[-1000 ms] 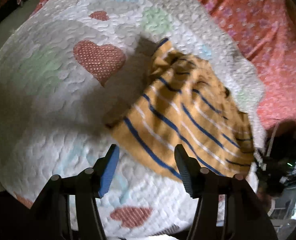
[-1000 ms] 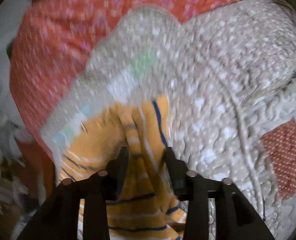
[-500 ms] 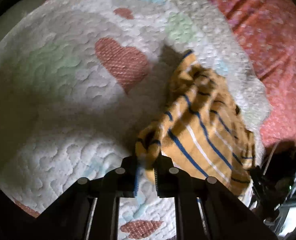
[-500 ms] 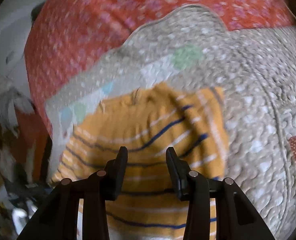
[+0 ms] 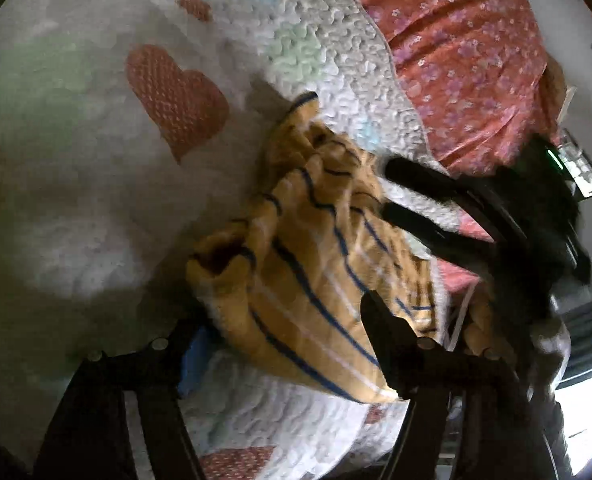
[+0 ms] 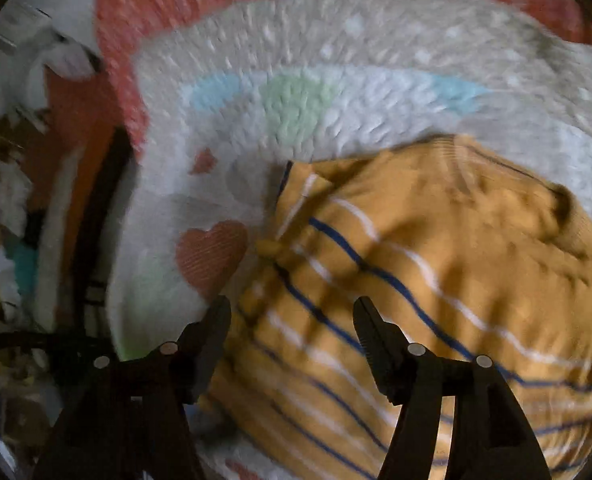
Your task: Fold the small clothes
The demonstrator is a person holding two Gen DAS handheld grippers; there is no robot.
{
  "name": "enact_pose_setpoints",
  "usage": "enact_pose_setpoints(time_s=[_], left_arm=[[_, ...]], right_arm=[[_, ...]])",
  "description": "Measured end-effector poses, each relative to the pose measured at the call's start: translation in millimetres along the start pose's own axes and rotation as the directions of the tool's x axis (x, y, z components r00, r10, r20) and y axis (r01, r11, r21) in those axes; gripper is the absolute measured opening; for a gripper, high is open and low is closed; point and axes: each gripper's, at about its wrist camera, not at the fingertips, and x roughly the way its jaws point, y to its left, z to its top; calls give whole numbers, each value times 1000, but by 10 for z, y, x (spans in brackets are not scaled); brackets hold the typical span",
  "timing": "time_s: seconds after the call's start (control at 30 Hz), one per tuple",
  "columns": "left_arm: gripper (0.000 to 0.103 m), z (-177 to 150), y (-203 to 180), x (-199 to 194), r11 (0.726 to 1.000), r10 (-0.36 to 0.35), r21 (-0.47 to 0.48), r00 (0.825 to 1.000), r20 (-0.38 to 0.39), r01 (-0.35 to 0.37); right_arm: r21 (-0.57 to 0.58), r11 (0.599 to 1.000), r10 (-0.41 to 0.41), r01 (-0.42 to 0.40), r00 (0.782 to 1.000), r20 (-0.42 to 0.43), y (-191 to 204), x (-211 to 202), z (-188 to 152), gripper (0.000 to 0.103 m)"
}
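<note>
Striped garment [image 5: 312, 276], mustard with navy and white bands, lies bunched on white quilt [image 5: 95, 200] with heart patches, near the quilt's edge beside red floral sheet [image 5: 468, 64]. Left claw [image 5: 283, 344]: jaws wide apart, the cloth's rumpled near edge draped between them; whether it touches either finger cannot be told. Right claw [image 6: 291, 344]: jaws wide, hovering over the striped cloth [image 6: 436, 292], gripping nothing. In the left wrist view the right claw [image 5: 388, 190] shows at the garment's far side, fingers spread.
</note>
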Motion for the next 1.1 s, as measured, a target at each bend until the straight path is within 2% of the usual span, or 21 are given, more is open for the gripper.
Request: enact_pose_setpoints(time_s=[0.07, 0.13, 0.2, 0.23, 0.27, 0.33, 0.37, 0.4, 0.43, 0.47, 0.5, 0.53, 0.57, 0.63, 0.73, 0.83, 0.93, 1.03, 1.1], left_arm=[[71, 16, 17, 18, 1000, -23, -8, 1000, -5, 23], [71, 19, 6, 43, 999, -31, -7, 999, -11, 31], [71, 23, -3, 67, 999, -42, -18, 999, -17, 42], [71, 24, -11, 86, 999, -48, -22, 999, -23, 48], [70, 25, -14, 98, 999, -46, -22, 999, -26, 45], [48, 13, -29, 158, 999, -40, -14, 998, -52, 39], [21, 6, -28, 223, 999, -31, -12, 996, -83, 30], [7, -10, -7, 292, 999, -30, -23, 993, -116, 28], [7, -26, 20, 323, 999, -35, -43, 991, -126, 30], [7, -35, 30, 323, 998, -39, -51, 992, -122, 33], [7, -34, 6, 305, 999, -41, -40, 992, -118, 36], [7, -36, -39, 270, 999, -43, -20, 993, -107, 41], [7, -46, -87, 235, 999, -46, 0, 994, -99, 46], [7, -100, -258, 139, 996, -65, 54, 995, -81, 70], [7, -185, -586, 98, 989, -68, 129, 995, -77, 77], [7, -317, -1041, 169, 974, -58, 213, 993, -100, 78], [7, -487, -1530, 341, 949, -34, 307, 990, -135, 75], [9, -721, -1856, 489, 921, -7, 382, 985, -170, 72], [9, -863, -1952, 546, 906, 9, 416, 980, -197, 75]], right_arm=[[-38, 996, -83, 81, 995, -54, 156, 217, 136, 69], [-100, 984, -156, 146, 982, -104, 299, 404, 226, 82], [-174, 962, -236, 209, 959, -158, 442, 586, 260, 88], [-228, 940, -299, 255, 936, -188, 526, 701, 252, 90], [-262, 924, -334, 279, 921, -199, 574, 761, 243, 91], [-363, 862, -443, 354, 874, -201, 703, 906, 182, 89], [-389, 840, -473, 377, 861, -188, 738, 933, 155, 86], [-418, 804, -519, 422, 842, -148, 786, 938, 107, 74], [-423, 790, -536, 444, 835, -123, 805, 916, 86, 57], [-420, 784, -539, 457, 837, -95, 818, 862, 61, 50], [-408, 791, -527, 456, 847, -74, 817, 779, 39, 33], [-383, 811, -497, 443, 867, -50, 797, 637, 10, 25], [-368, 823, -477, 433, 878, -36, 780, 549, -9, 24], [-315, 865, -404, 390, 914, 21, 689, 211, -74, 22], [-230, 920, -300, 316, 948, 104, 462, -293, -161, 21], [-133, 959, -221, 250, 955, 199, 103, -833, -318, 21], [0, 984, -171, 178, 943, 285, -378, -1264, -540, 21], [140, 984, -154, 113, 929, 335, -1025, -1523, -899, 21], [233, 970, -144, 66, 931, 334, -1497, -1524, -1124, 21]])
